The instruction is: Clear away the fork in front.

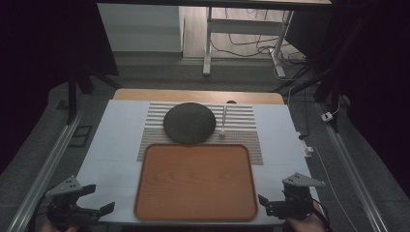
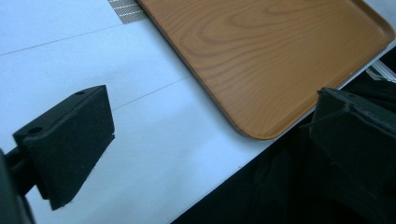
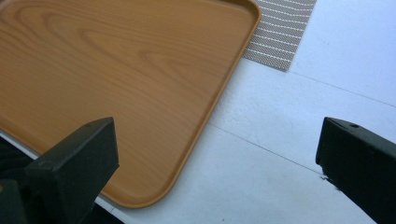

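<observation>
Tray flanked by two spread claws

Wooden tray (image 1: pixel 196 181) lies flat at the near middle of the white surface (image 1: pixel 116 145), its long side facing the person. The left claw (image 1: pixel 94 200) sits at the near left corner of the surface, just beside the tray's near left corner but apart from it; its jaws stand wide apart with nothing between them. In the left gripper view the tray's (image 2: pixel 275 56) rounded corner lies ahead between the two black jaws, with bare white surface (image 2: pixel 140 140) under the left one and the dark edge beyond the surface under the right one.

The right claw (image 1: pixel 270 203) sits at the near right corner, likewise just beside the tray and not touching it, jaws spread wide and holding nothing. In the right gripper view the tray (image 3: pixel 116 79) spreads ahead and to the left, its near corner just past the left jaw.

Beyond the tray's far edge lies a striped mat (image 1: pixel 241 121), partly under the tray. On the mat rest a dark round plate (image 1: pixel 189 123) and, just beside it, a pale slim utensil (image 1: pixel 223 121), both well apart from either claw.
</observation>
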